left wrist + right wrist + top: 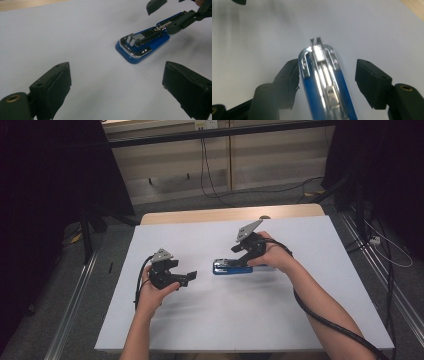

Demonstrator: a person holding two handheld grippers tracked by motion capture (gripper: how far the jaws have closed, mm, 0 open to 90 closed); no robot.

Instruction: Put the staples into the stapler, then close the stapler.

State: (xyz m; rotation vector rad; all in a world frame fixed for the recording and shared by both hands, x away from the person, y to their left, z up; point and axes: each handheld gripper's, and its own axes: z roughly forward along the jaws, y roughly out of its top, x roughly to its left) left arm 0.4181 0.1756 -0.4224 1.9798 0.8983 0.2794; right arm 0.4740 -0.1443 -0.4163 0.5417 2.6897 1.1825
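1. Blue stapler: I find it lying flat near the middle of the white table, its chrome nose toward my left gripper. In the left gripper view, the stapler shows its metal mechanism on top of the blue base.
2. Right gripper: I have it over the stapler's rear end. In the right gripper view, the right gripper straddles the stapler with jaws parted. The left-hand pad sits just beside the blue edge; I cannot tell whether it touches. The other pad stands clear. No grip.
3. Left gripper: I hold it low over the table, left of the stapler and apart from it. Its jaws stand wide, with bare table between them.
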